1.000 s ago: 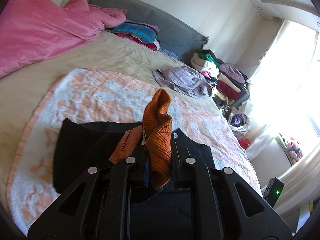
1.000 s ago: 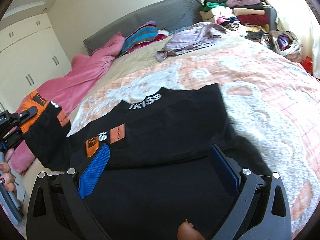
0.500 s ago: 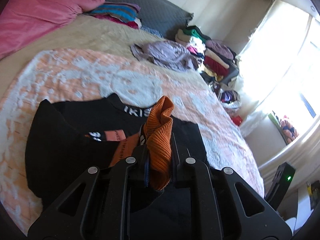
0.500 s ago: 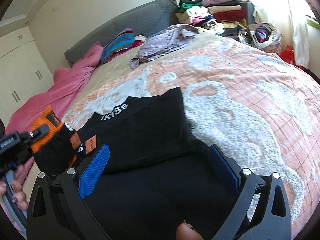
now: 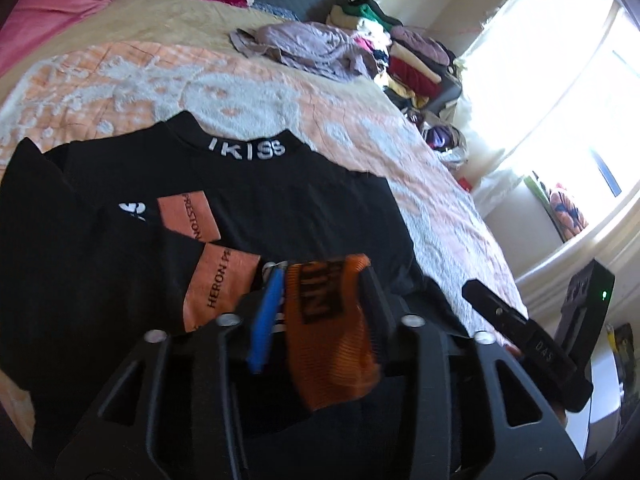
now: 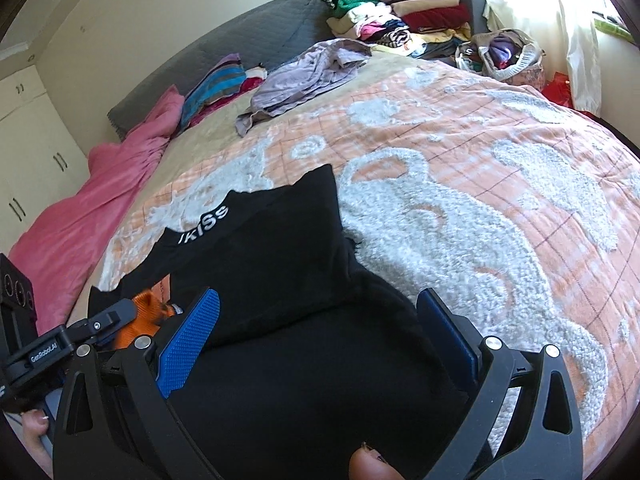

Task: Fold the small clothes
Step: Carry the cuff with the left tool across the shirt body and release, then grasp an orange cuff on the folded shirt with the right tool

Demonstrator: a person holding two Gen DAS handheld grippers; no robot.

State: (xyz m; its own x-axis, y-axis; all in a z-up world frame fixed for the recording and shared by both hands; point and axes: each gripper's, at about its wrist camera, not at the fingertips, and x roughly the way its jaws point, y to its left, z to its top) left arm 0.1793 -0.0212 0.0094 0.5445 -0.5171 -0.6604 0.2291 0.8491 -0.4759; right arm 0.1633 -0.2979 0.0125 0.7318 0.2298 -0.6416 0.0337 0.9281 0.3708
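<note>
A black top (image 5: 288, 208) with white collar lettering and orange patches lies on the bed; it also shows in the right wrist view (image 6: 280, 264). My left gripper (image 5: 320, 280) is shut on the top's orange ribbed cuff (image 5: 332, 336), with the sleeve folded across the body. The left gripper also shows at the lower left of the right wrist view (image 6: 120, 316). My right gripper (image 6: 316, 328) is open and empty, its blue pads (image 6: 188, 336) spread over the top's lower part. The right gripper shows in the left wrist view (image 5: 524, 340) at the right.
The orange and white bedspread (image 6: 480, 200) covers the bed. A crumpled lilac garment (image 6: 308, 72) lies further back. Stacked clothes (image 6: 400, 16) and a bag (image 6: 504, 56) are at the far right. A pink blanket (image 6: 100, 200) lies on the left.
My left gripper has carried the orange cuff and sleeve rightward across the top and lower, close beside my right gripper. The right gripper stays open over the hem.
</note>
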